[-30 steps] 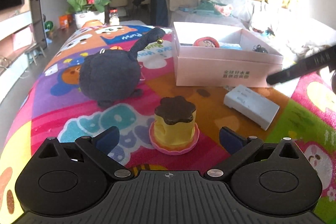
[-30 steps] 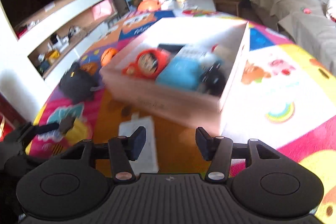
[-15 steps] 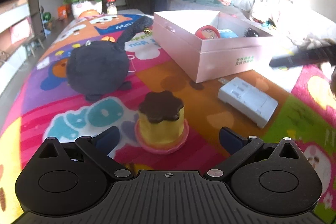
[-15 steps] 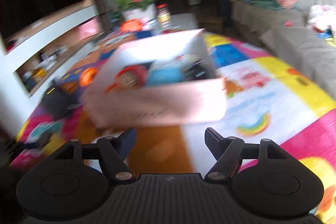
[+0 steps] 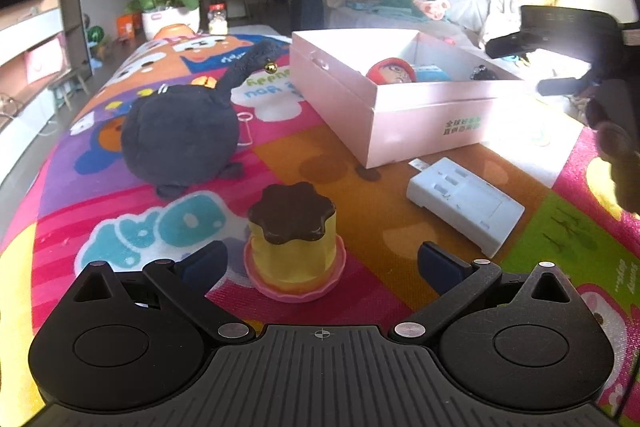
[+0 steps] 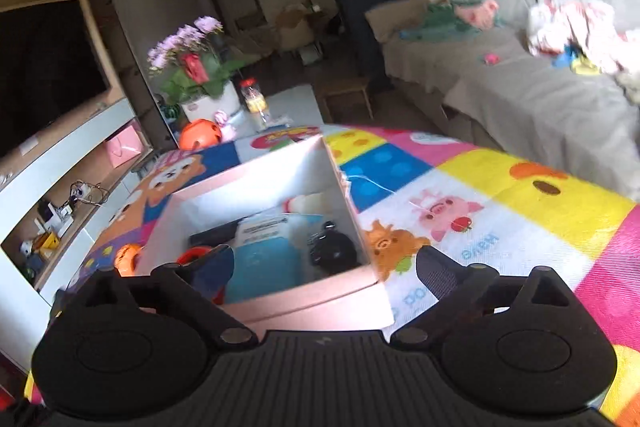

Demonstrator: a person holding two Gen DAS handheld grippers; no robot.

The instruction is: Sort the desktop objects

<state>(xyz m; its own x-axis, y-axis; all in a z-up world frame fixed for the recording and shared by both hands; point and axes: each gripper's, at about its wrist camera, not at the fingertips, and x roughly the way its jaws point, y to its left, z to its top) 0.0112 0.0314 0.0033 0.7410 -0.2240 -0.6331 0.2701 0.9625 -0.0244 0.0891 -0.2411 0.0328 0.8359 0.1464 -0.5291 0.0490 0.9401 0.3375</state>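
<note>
Sorting in progress: left gripper (image 5: 320,263), fingers apart, faces the pudding toy (image 5: 295,239) on the tabletop (image 5: 420,227); right gripper (image 6: 325,265), whose fingers have just been opening with nothing between them, hovers over the pink box (image 6: 320,301). Centre both fingers around the toy before closing.

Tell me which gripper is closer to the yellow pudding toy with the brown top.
Left. The left gripper sits open right behind the pudding toy, which stands just ahead of its fingers. The right gripper is open over by the pink box.
</note>
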